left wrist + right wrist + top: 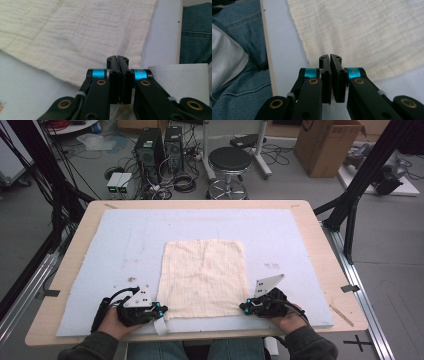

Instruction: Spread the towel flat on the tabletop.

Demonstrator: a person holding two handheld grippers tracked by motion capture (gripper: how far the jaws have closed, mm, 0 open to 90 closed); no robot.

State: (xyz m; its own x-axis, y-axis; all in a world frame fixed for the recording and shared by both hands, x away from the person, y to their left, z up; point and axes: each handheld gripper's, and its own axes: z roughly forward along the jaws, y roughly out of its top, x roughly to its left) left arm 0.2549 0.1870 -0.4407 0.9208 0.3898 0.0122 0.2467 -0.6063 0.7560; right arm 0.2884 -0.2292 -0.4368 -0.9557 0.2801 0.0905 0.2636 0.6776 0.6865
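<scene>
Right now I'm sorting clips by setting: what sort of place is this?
Probably a lab or workshop: computer towers with tangled cables on the floor, a cardboard box, and a padded table.

The cream cloth (203, 279) lies flat on the pale mat (125, 240), so nothing rises from it to block a pass. Bare mat runs to its left, right and far side, all open room. The 2 grippers sit at the near corners: the left gripper (161, 310) at the near left, the right gripper (244, 307) at the near right. A white paper slip (161, 325) juts beside the left one at the near edge.
</scene>
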